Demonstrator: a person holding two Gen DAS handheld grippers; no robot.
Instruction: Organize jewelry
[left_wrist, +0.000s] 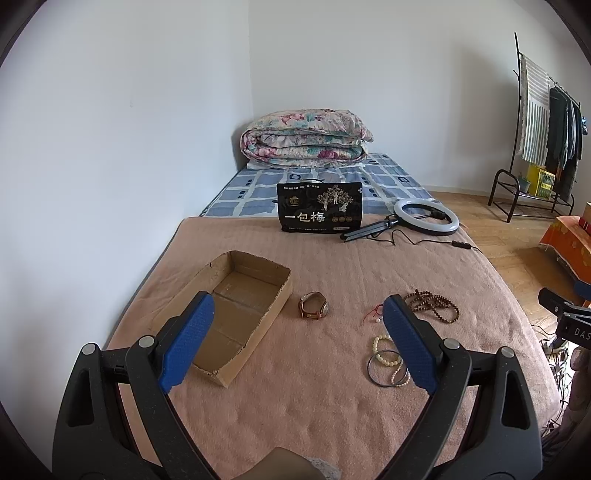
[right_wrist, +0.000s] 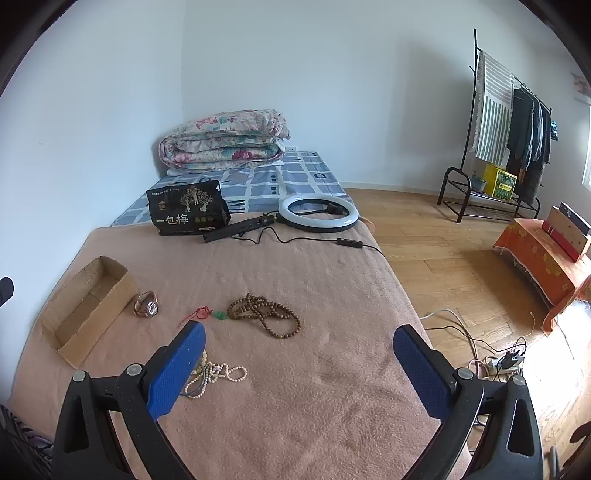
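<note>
An open, empty cardboard box (left_wrist: 236, 314) (right_wrist: 88, 314) lies on the pink blanket. Right of it rests a brown-strapped wristwatch (left_wrist: 314, 305) (right_wrist: 146, 304). Further right are a long brown bead string (left_wrist: 436, 304) (right_wrist: 266, 314), a red cord with a green pendant (right_wrist: 212, 313) (left_wrist: 373, 312), and a heap of pearl bracelets (left_wrist: 388, 360) (right_wrist: 214, 374) with a dark bangle. My left gripper (left_wrist: 298, 317) hovers open above the blanket, box at its left finger, bracelets at its right. My right gripper (right_wrist: 299, 343) is open and empty; its left finger hides part of the pearls.
A black snack bag (left_wrist: 320, 212) (right_wrist: 186, 212) and a ring light (left_wrist: 426, 217) (right_wrist: 317, 213) with its cable lie further back. A folded floral quilt (left_wrist: 304, 138) sits by the wall. Right of the bed are wooden floor, a clothes rack (right_wrist: 506, 147), an orange-covered stand (right_wrist: 546, 258), and cables.
</note>
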